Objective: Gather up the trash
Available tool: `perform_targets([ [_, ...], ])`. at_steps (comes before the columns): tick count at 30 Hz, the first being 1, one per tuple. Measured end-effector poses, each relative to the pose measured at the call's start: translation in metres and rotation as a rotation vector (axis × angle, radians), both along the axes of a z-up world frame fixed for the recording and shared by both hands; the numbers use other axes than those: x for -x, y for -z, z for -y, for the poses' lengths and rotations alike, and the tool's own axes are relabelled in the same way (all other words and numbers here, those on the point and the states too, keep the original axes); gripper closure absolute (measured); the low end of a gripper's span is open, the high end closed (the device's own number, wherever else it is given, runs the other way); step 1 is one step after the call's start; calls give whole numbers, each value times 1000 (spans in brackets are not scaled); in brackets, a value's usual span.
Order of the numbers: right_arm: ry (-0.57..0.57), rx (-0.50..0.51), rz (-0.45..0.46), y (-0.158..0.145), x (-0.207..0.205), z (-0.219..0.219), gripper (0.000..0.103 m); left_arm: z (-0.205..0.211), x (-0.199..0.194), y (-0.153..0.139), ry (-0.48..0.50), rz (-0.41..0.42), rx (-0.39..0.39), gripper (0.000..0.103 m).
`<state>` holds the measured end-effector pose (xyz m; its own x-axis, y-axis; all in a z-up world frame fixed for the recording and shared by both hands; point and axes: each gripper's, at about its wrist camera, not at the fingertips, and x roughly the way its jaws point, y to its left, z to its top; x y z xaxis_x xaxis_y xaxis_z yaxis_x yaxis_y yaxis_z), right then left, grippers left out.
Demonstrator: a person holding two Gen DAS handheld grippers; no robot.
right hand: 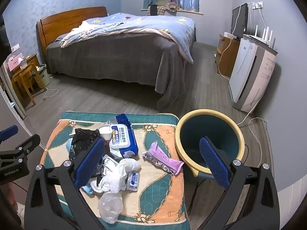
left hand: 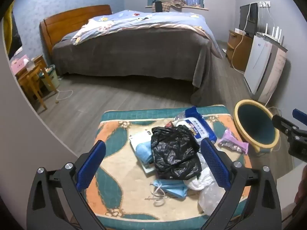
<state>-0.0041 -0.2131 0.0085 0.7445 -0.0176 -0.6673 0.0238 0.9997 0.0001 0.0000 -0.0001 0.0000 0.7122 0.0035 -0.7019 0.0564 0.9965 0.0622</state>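
Observation:
A pile of trash lies on a patterned mat: a black plastic bag, a blue wet-wipe pack, a purple wrapper, blue face masks, white tissues and a clear plastic bag. A teal bin with a yellow rim stands right of the mat. My left gripper is open above the black bag. My right gripper is open, between the pile and the bin.
A bed with a grey cover and blue quilt fills the room behind. A white appliance and cables stand by the right wall. A wooden stool and a small bin stand at the left. Grey wood floor lies between.

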Motion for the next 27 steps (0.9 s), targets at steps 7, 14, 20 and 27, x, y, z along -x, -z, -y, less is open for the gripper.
perform_targets([
  [7,0,8,-7,2,0,1,6,1,1,-2,-4,4,11,5],
  [14,3,9,-5,2,1,-3,6,-5,-1,-1,-6,-2,38,5],
  [20,1,12,-9,3,1,-2,6,-7,0,-1,-10,0,40,5],
  [27,3,23,-18,7,0,-8,6,-9,0,0,-8,-2,42,5],
])
